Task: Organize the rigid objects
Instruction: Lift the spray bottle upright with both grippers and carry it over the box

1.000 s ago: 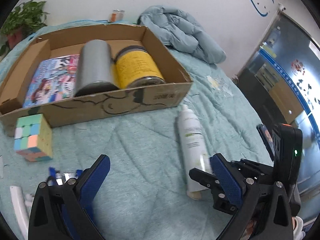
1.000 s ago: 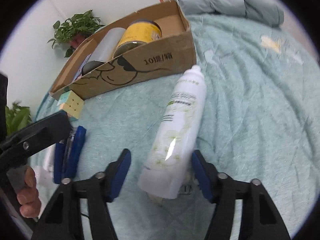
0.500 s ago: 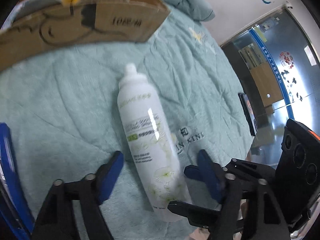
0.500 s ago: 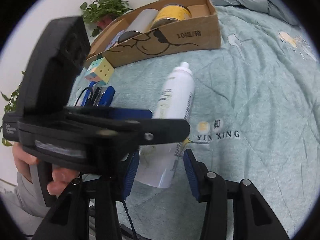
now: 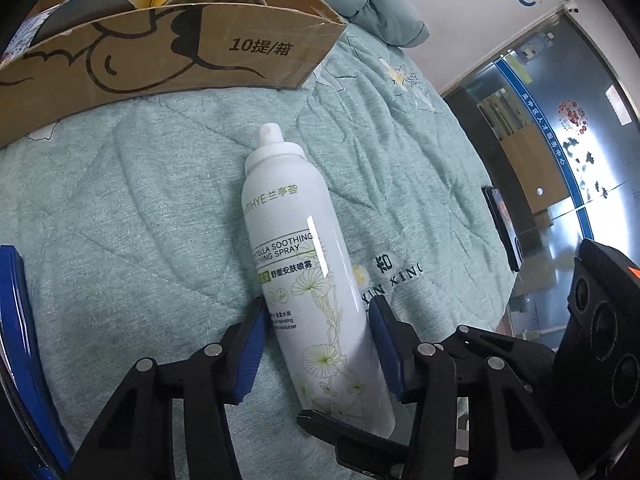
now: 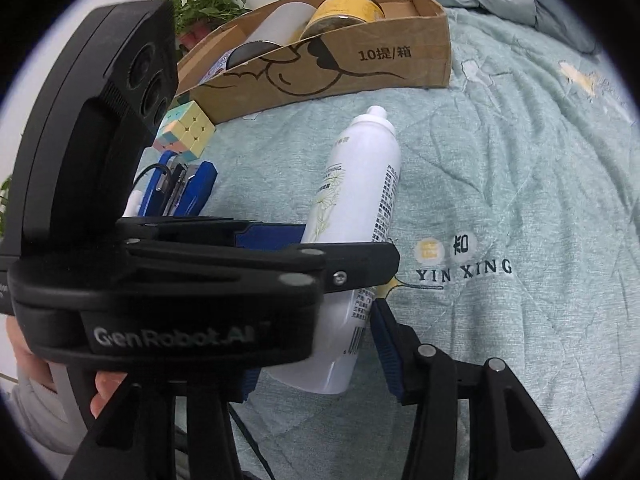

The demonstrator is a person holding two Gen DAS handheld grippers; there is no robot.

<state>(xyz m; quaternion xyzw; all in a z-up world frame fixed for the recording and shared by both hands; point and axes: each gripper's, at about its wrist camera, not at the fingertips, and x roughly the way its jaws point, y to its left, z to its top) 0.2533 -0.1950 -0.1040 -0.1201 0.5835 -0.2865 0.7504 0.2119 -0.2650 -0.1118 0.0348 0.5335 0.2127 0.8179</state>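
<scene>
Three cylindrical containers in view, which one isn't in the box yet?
The white spray bottle, lying on the bedspread; the grey can and yellow-labelled jar lie inside the cardboard box.

white spray bottle [image 5: 308, 280] w/ green leaf print | mint quilt [image 5: 120, 220] | brown box [image 5: 160, 52] (black doodle) | pastel cube [image 6: 186, 130] | yellow jar [image 6: 346, 8]

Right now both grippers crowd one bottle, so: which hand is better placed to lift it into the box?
Left gripper, probably: its jaws, just closing, clamp the spray bottle nearer mid-body; the right gripper holds its base.
</scene>
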